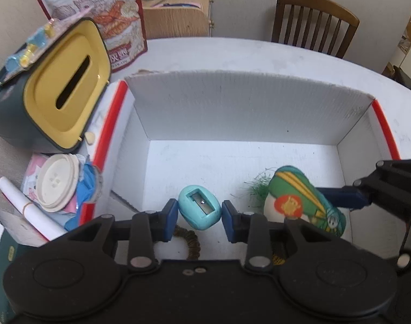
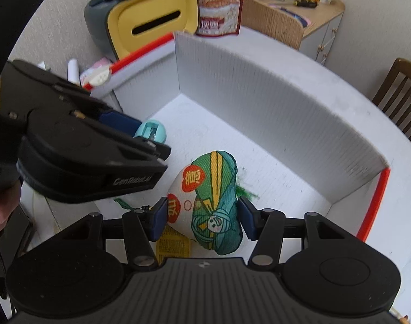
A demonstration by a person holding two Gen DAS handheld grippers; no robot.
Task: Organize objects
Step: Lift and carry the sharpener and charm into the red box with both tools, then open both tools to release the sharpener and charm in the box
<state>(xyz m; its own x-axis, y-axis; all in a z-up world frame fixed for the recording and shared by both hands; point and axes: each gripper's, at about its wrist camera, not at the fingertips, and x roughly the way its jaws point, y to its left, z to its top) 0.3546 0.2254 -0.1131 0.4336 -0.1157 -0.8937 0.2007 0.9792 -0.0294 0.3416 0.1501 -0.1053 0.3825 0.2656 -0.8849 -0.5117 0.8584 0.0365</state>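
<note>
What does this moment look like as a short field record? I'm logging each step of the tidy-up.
container: white box, open top, red edges
left gripper: fingers either side of a teal pencil sharpener; contact unclear
right gripper: fingers either side of a green and white stuffed pouch; contact unclear
also in box: brown hair tie
outside box, left: yellow-faced tissue box, cup lid, paper roll
background: wooden chair
</note>
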